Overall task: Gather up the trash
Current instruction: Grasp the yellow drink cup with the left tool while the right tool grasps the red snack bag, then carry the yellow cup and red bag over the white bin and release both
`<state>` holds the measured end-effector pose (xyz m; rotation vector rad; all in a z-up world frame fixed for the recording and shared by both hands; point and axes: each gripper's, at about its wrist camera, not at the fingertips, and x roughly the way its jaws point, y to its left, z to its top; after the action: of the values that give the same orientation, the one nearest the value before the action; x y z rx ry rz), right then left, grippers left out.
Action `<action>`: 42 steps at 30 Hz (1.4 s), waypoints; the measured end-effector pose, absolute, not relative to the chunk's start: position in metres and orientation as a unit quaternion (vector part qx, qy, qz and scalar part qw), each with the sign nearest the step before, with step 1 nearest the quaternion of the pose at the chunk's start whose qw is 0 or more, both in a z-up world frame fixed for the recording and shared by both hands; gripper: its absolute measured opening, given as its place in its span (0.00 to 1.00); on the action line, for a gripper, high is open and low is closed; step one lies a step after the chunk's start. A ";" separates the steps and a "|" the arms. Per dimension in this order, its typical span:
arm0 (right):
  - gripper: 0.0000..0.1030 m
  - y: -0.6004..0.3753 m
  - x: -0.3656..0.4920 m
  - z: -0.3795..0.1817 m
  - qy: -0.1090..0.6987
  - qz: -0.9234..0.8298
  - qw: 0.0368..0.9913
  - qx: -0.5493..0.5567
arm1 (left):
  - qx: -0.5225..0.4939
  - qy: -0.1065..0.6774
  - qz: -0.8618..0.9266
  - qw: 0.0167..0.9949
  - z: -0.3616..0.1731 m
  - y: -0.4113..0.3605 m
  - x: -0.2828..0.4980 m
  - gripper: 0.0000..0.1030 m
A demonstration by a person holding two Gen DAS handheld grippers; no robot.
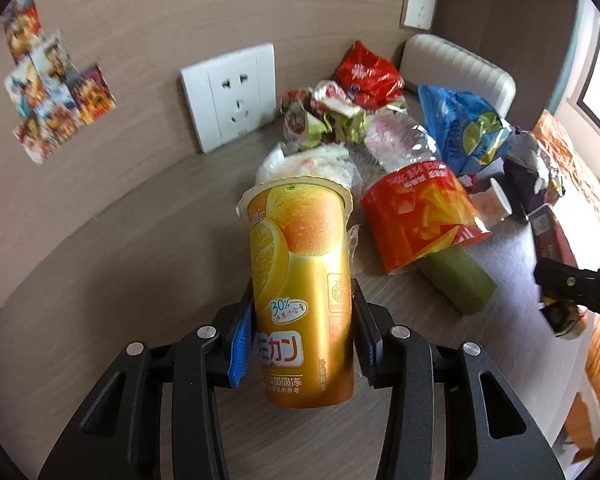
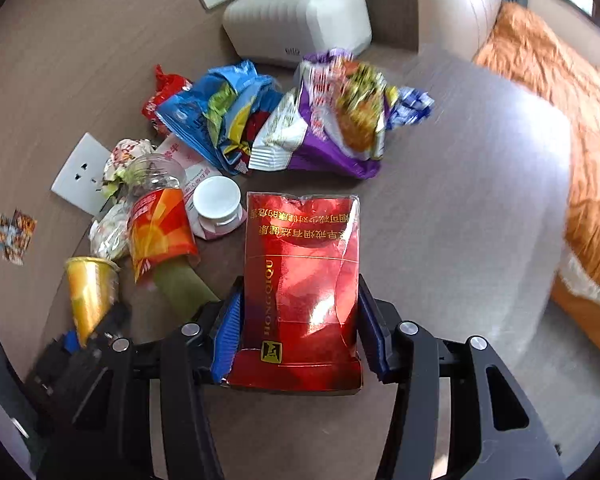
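Orange cup (image 1: 300, 292) pinched in the left claw (image 1: 302, 332), red packet (image 2: 302, 292) in the right claw (image 2: 300, 328), both gripped for binning off the table (image 1: 140, 240).

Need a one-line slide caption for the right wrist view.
Right gripper clamps a crumpled red foil cigarette pack above a wooden table littered with snack wrappers.
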<state>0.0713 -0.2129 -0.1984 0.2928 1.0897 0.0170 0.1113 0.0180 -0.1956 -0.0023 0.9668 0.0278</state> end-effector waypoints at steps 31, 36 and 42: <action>0.51 -0.317 -0.067 -0.105 0.384 -0.035 0.922 0.045 | 0.137 0.386 -0.222 0.885 -0.121 -0.155 0.020 0.41; 0.51 -0.352 -0.092 -0.121 0.398 -0.060 0.915 0.025 | 0.186 0.380 -0.296 0.856 -0.138 -0.220 0.000 0.41; 0.51 -0.407 -0.114 -0.163 0.441 -0.061 0.896 -0.005 | 0.227 0.388 -0.352 0.821 -0.170 -0.288 -0.021 0.41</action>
<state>-0.1145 -0.4066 -0.1632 -0.0107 0.9133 -0.1266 -0.0210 -0.2881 -0.1697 0.4842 0.8255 -0.7492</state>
